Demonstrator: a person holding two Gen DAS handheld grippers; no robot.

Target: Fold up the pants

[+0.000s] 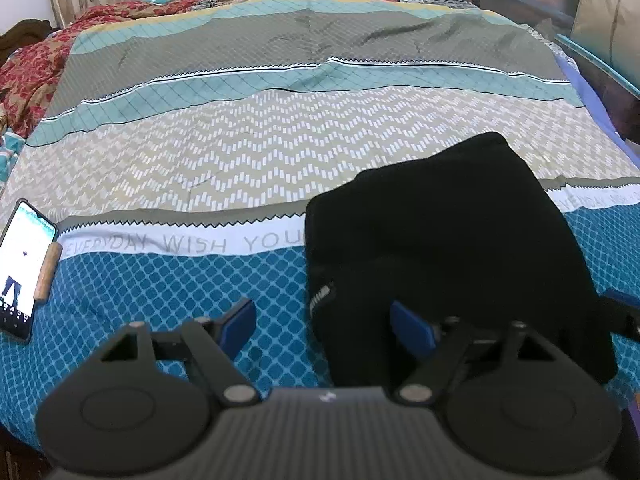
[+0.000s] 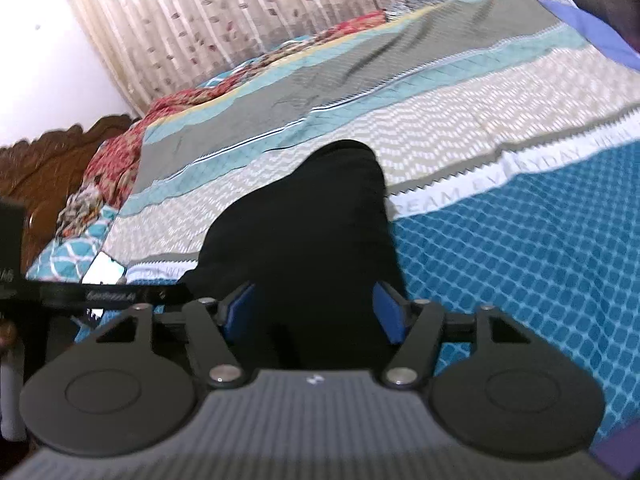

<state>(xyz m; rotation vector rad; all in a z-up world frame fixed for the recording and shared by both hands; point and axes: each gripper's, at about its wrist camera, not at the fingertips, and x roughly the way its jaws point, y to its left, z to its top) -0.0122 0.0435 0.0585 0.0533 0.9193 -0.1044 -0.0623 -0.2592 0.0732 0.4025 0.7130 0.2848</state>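
The black pants (image 1: 448, 248) lie as a folded bundle on the patterned bedspread (image 1: 200, 280), right of centre in the left wrist view. My left gripper (image 1: 326, 322) hovers open over the bundle's near left edge. One blue pad (image 1: 412, 324) is above the cloth and the other sits over bare bedspread. In the right wrist view the pants (image 2: 312, 232) stretch away from the camera. My right gripper (image 2: 314, 314) is open at their near end, and the cloth lies between its blue pads (image 2: 390, 316) without being pinched.
A lit phone (image 1: 24, 268) lies at the bed's left edge. Crumpled red floral cloth (image 1: 36, 76) is heaped at the far left, with a curtain (image 2: 240, 20) and a wooden headboard (image 2: 60, 160) beyond. The bed's right edge (image 1: 600, 104) drops off near furniture.
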